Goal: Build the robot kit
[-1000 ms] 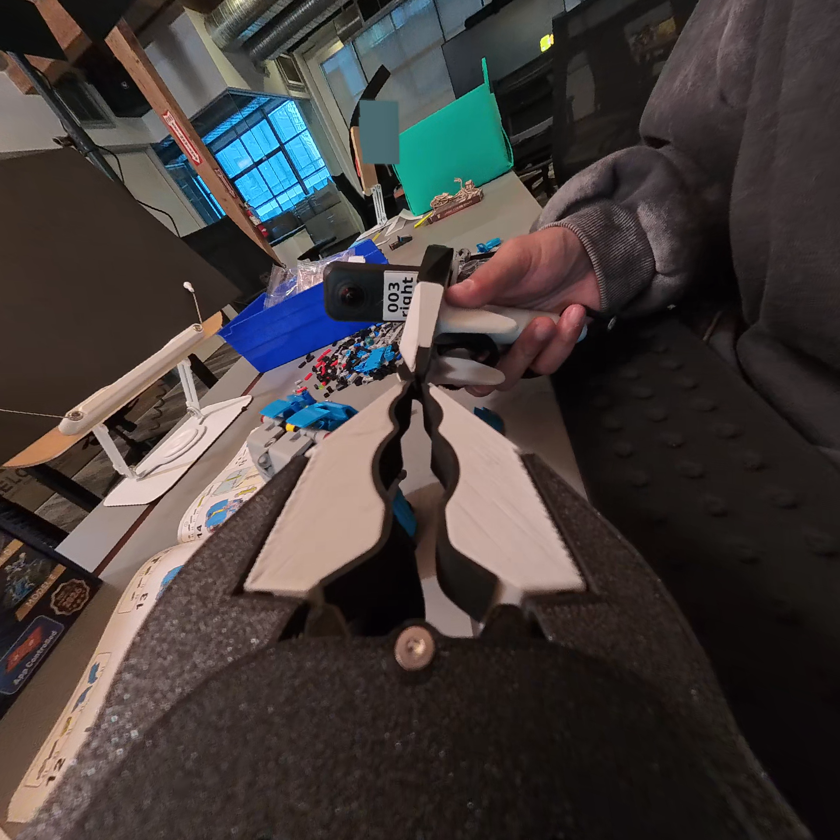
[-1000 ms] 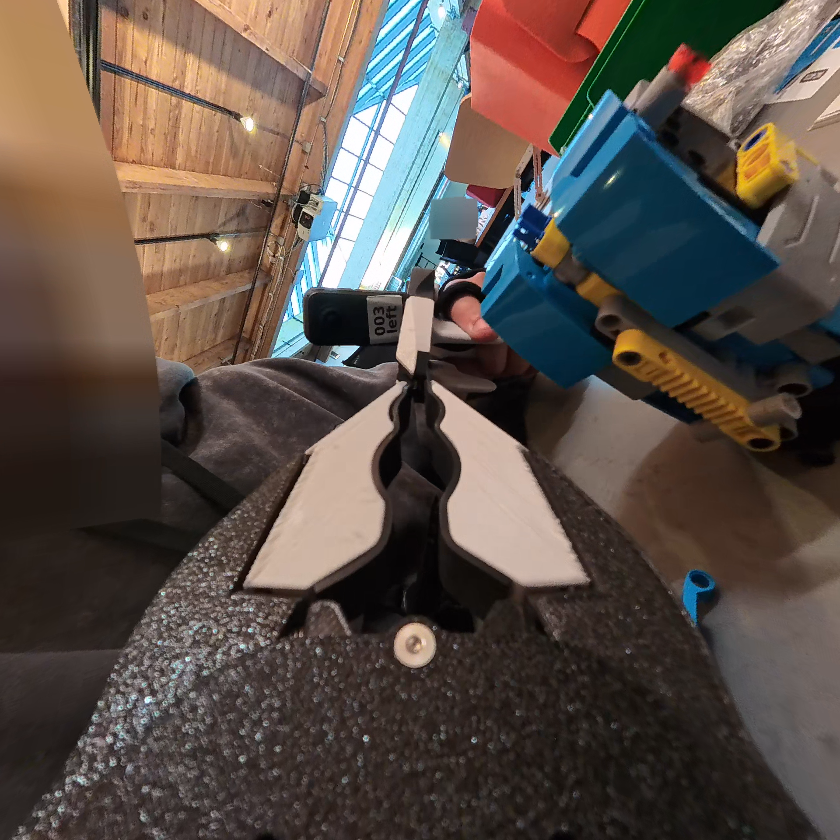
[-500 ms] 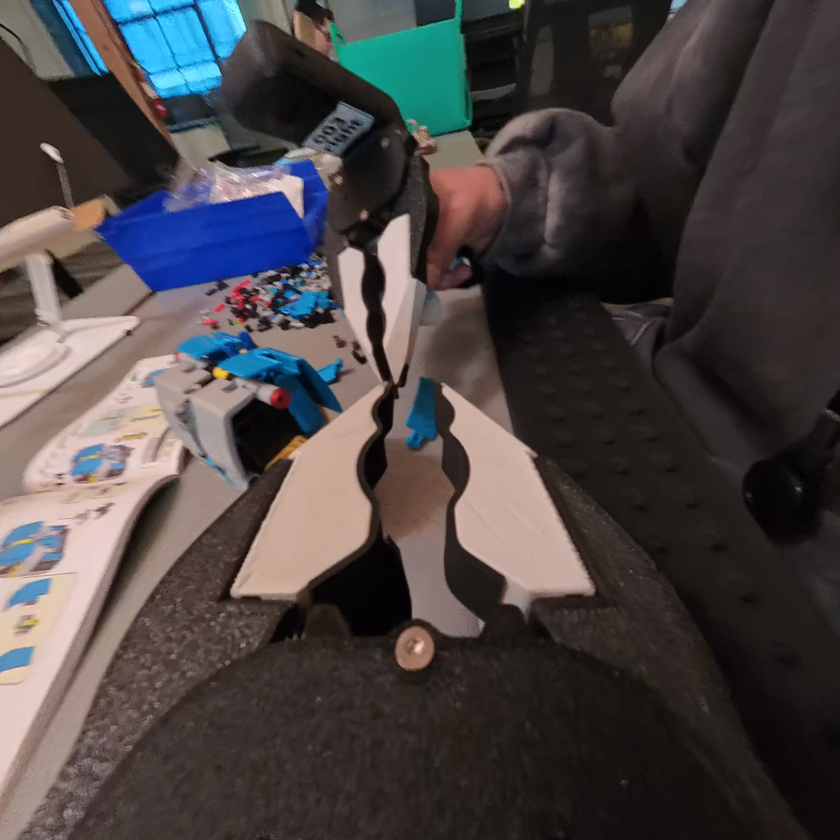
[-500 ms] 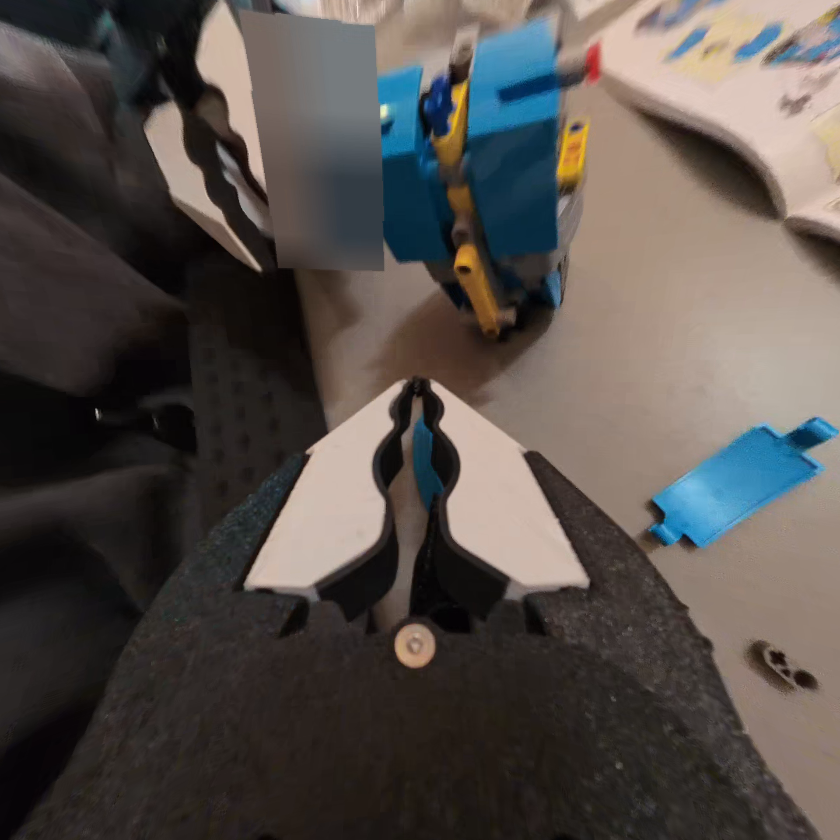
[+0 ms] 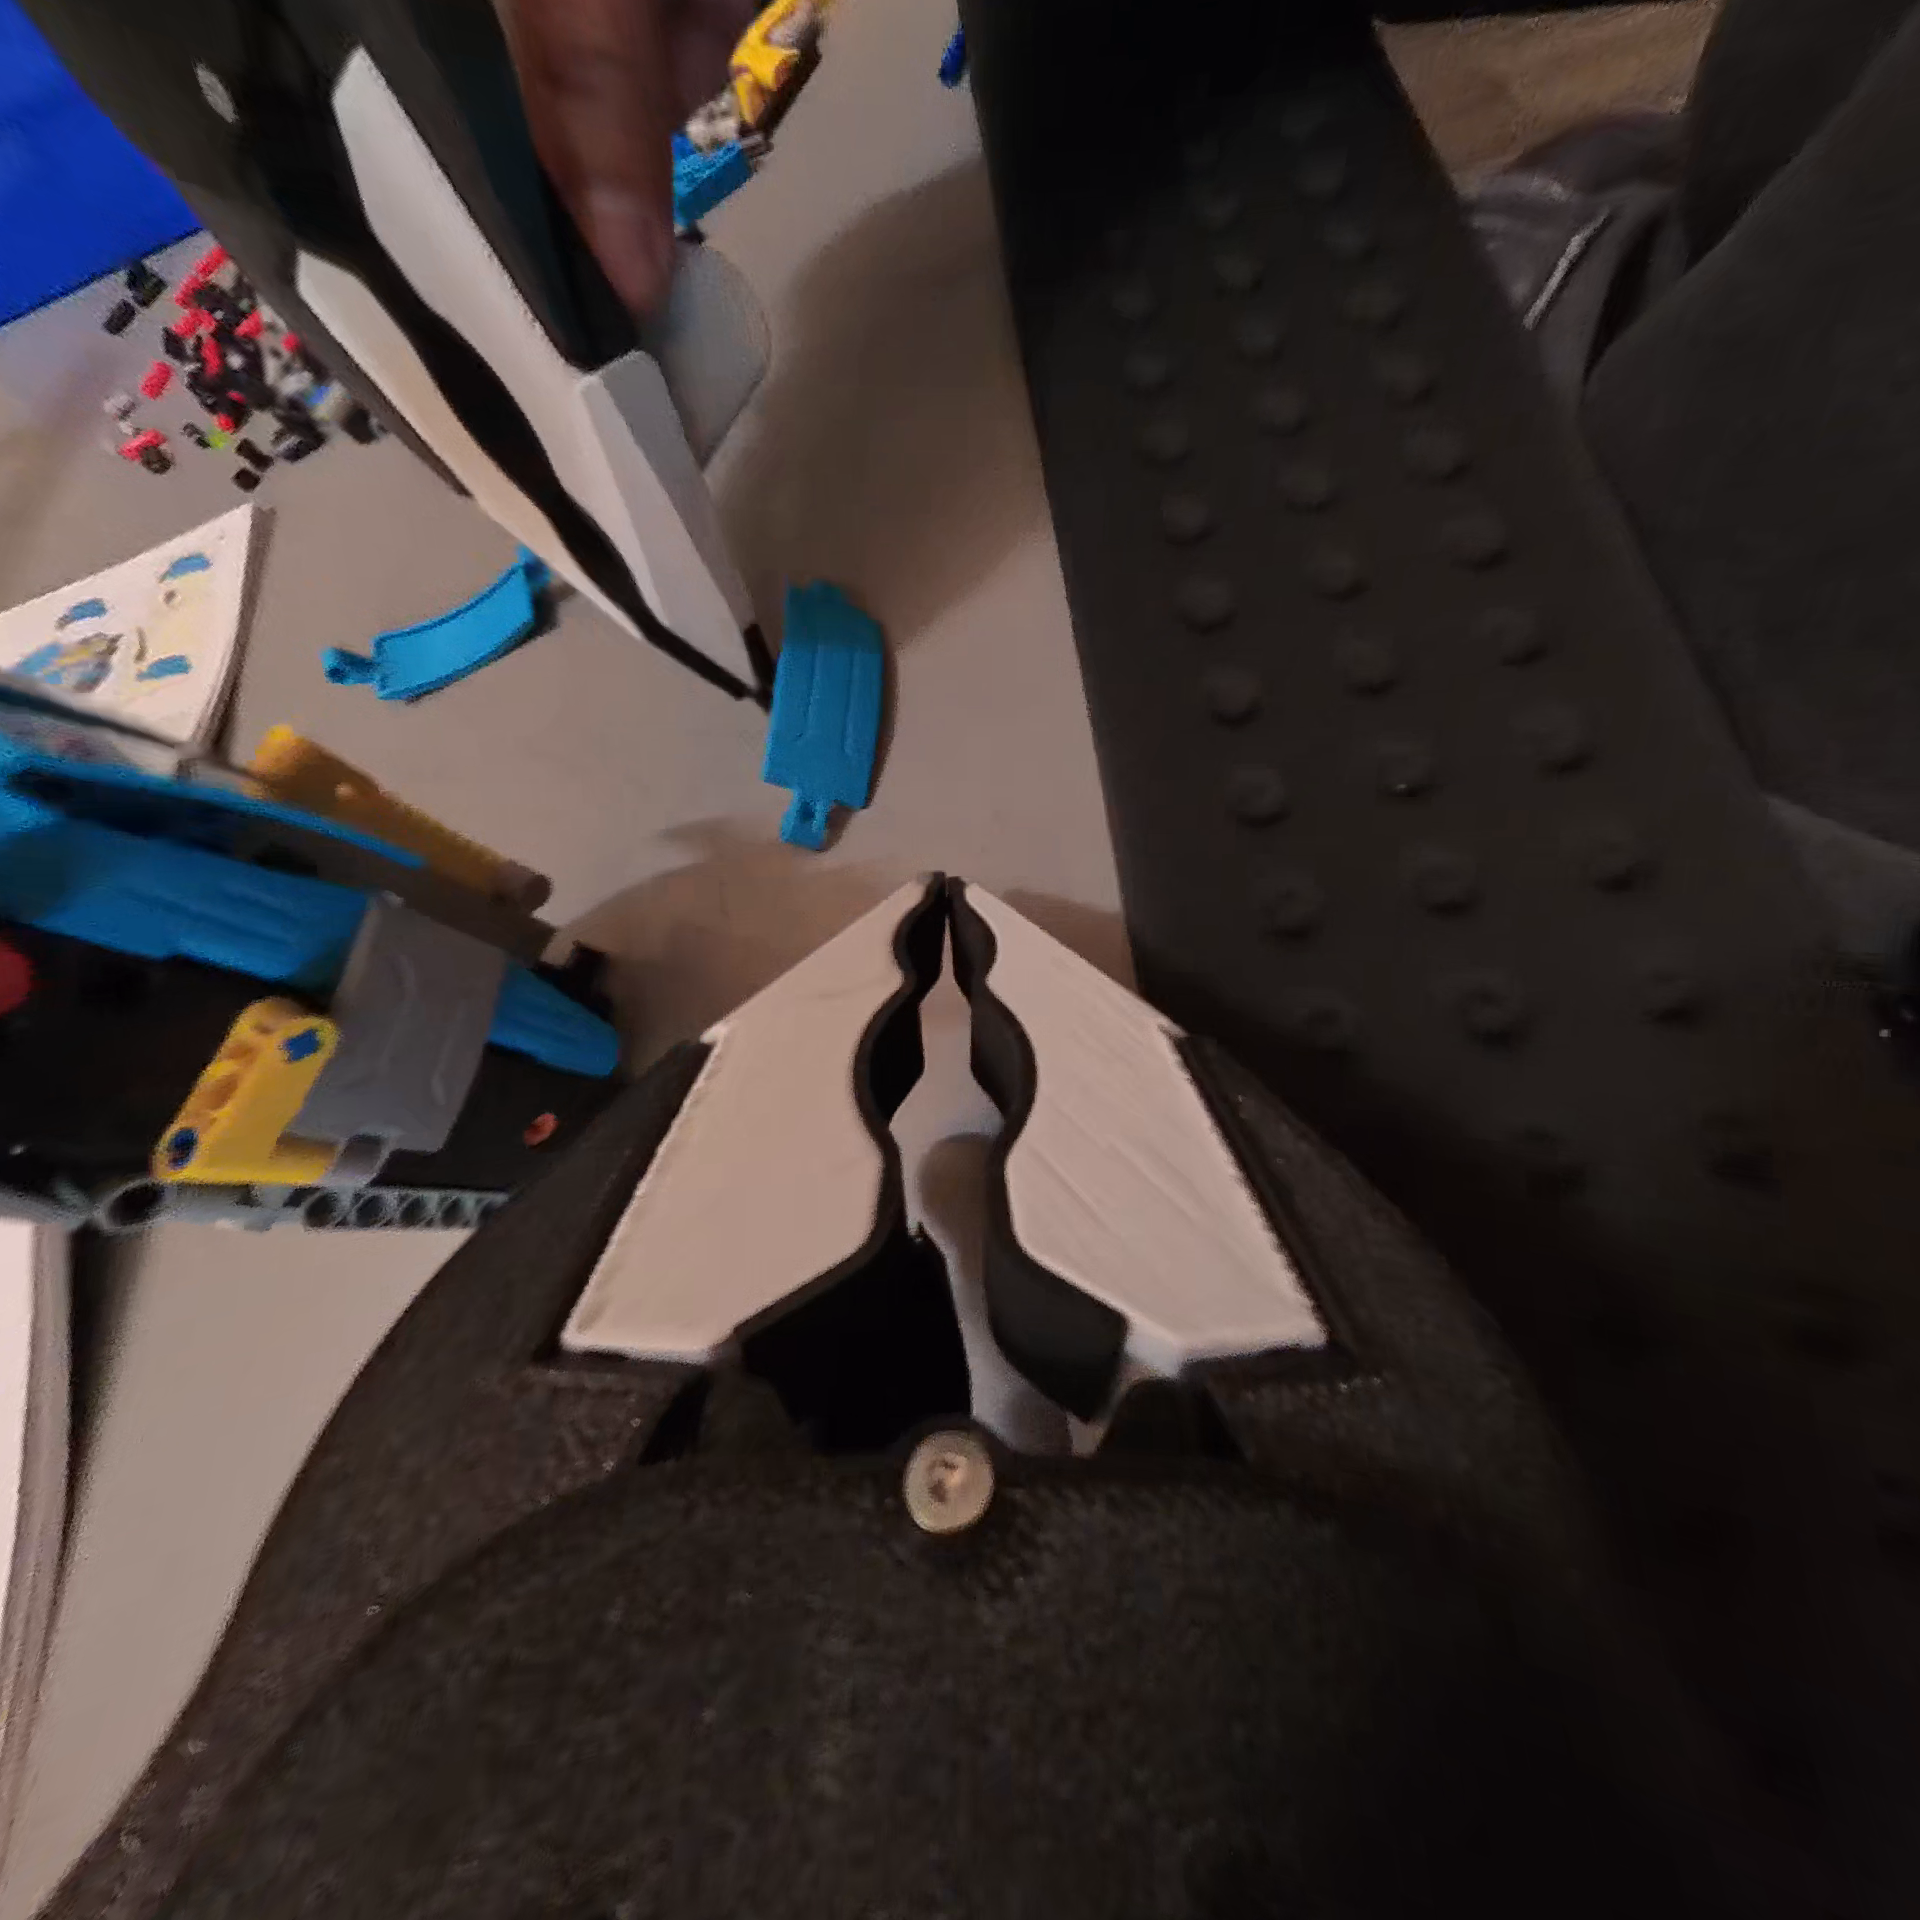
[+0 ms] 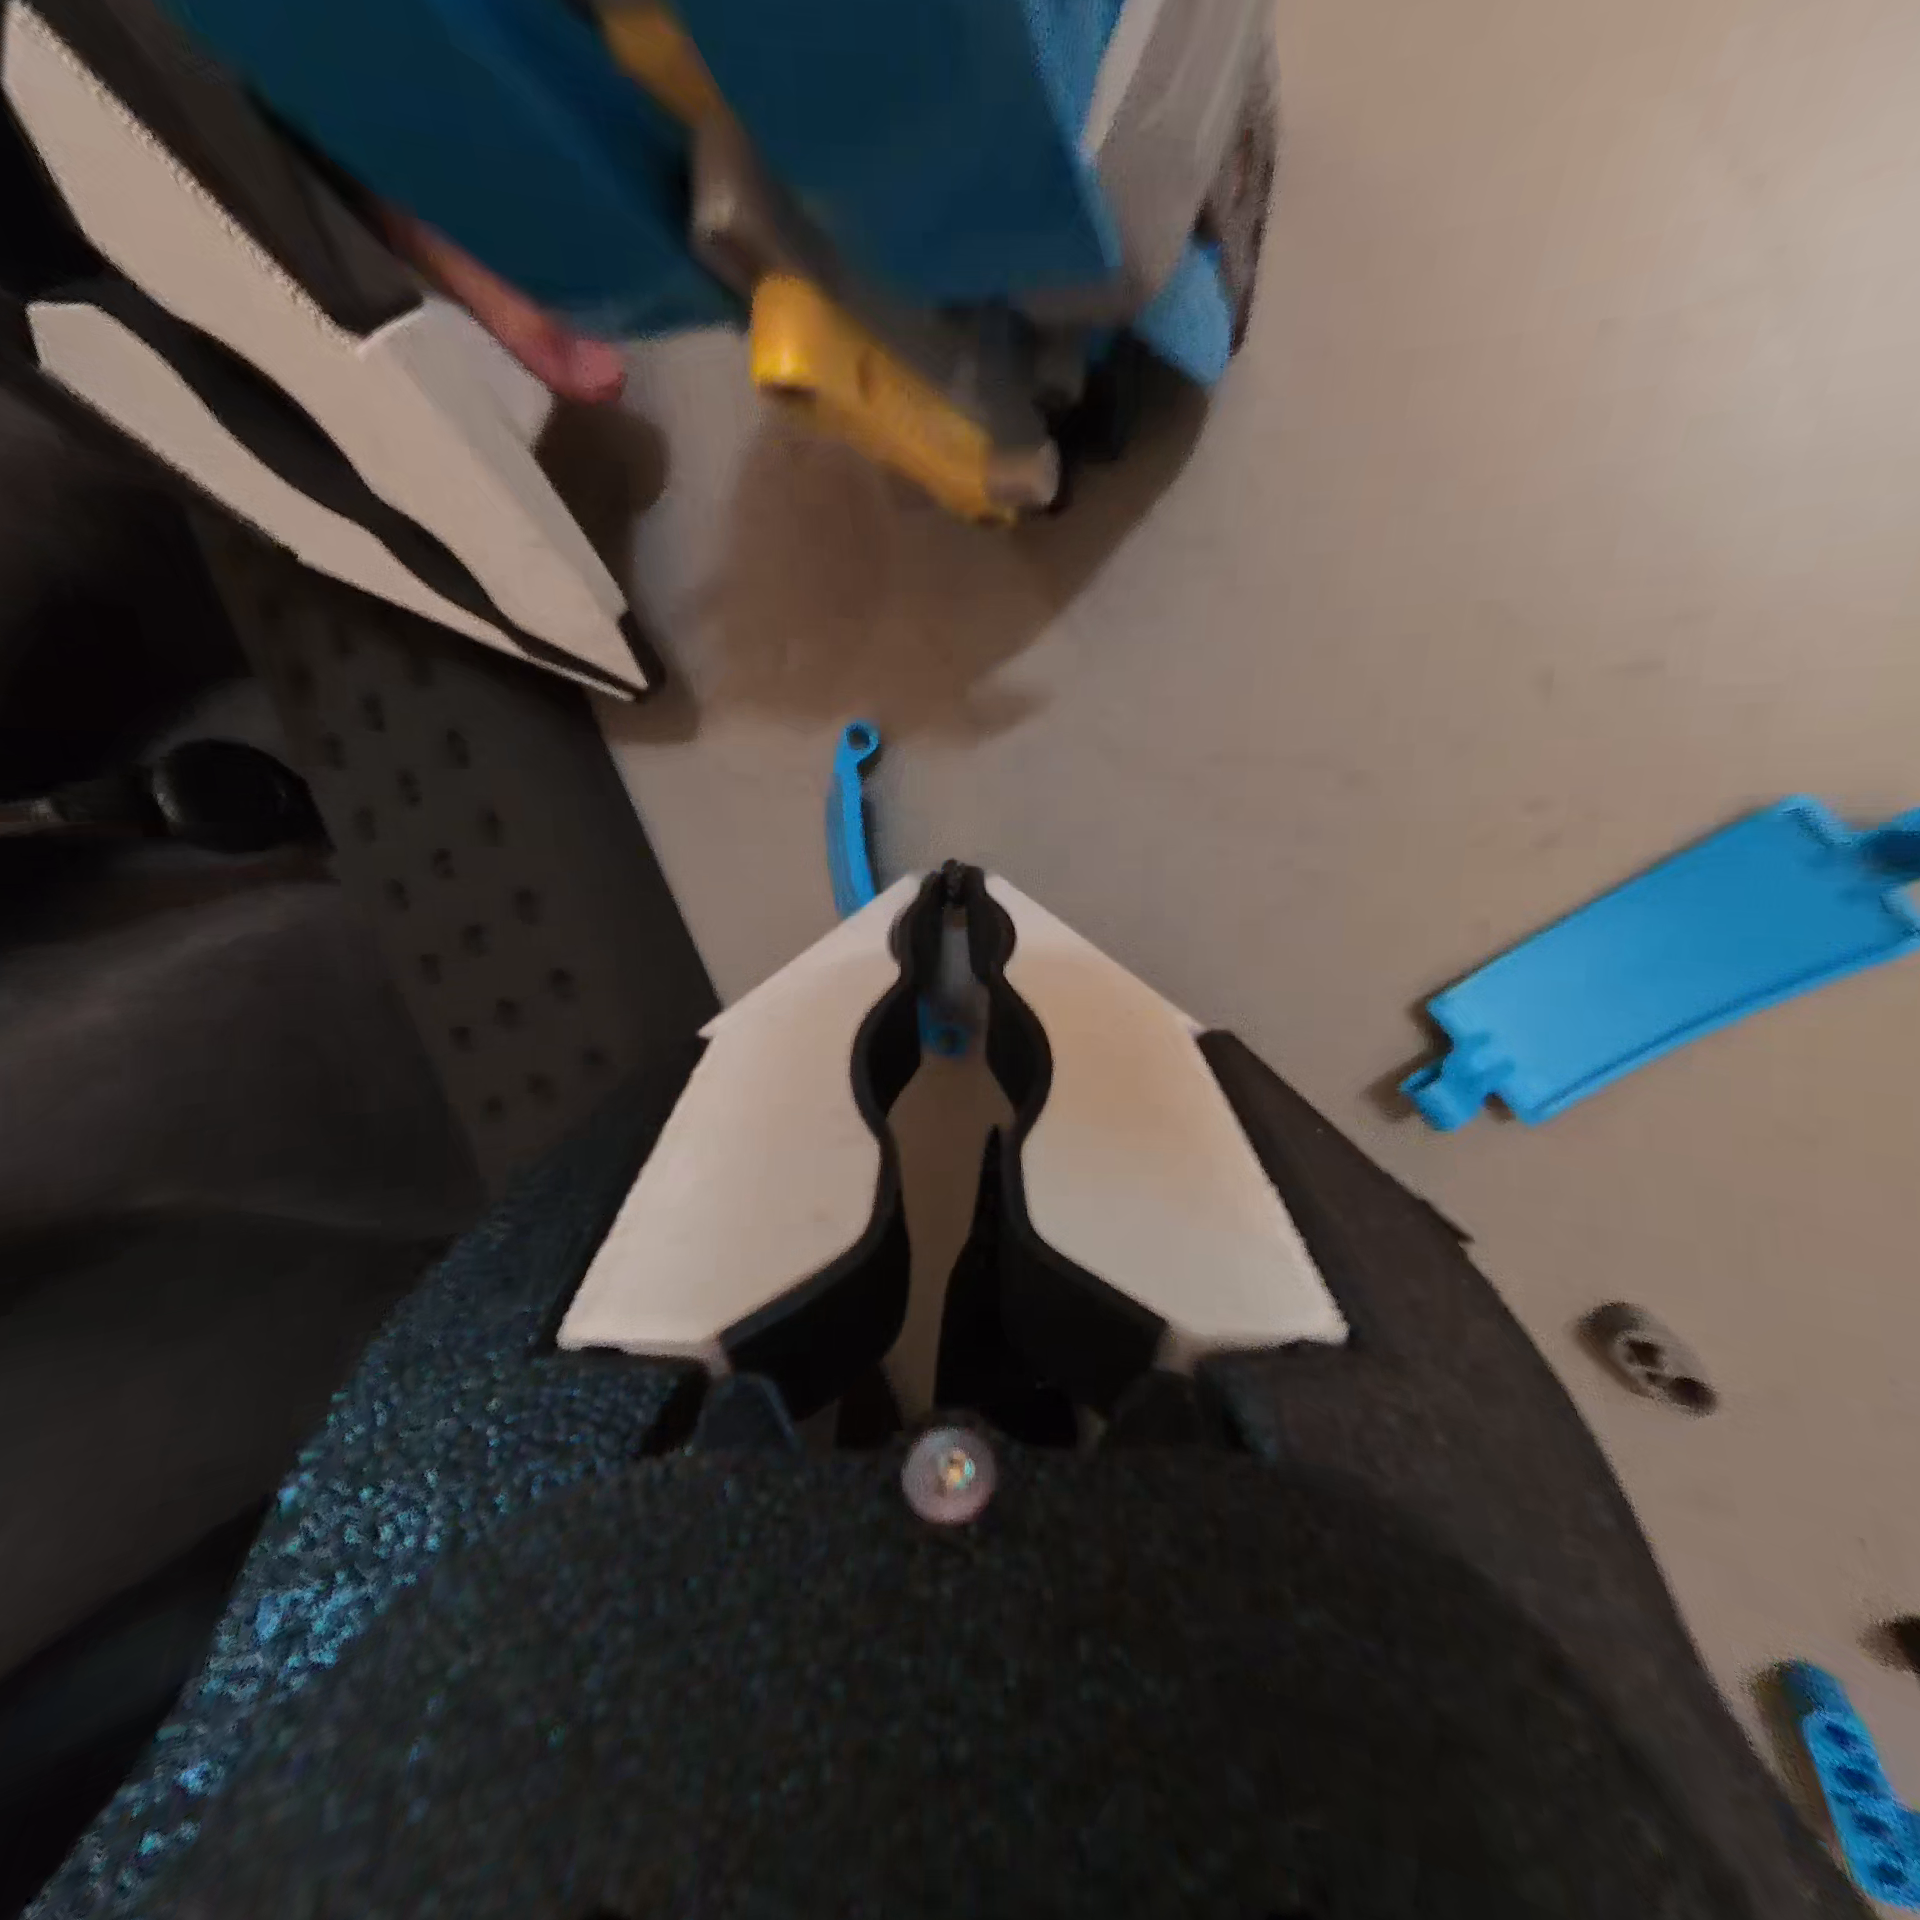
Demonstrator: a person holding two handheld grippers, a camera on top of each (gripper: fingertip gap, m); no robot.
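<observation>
Two claws: your right gripper (image 6: pixel 948 878) pinches a thin blue curved panel (image 6: pixel 850 816) edgewise, probably light, stiff, slippery; left gripper (image 5: pixel 940 888) closed, empty.

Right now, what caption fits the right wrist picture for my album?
Right gripper pinching a thin blue panel near a blue brick model.

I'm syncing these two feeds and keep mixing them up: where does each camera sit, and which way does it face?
Left wrist view: on the left gripper, looking down at the table; shows its shut fingers, plus the right gripper on a blue panel.
Right wrist view: on the right gripper, facing down; the panel sits edge-on between its fingers.
Shared: both grippers, panel, brick model.
</observation>
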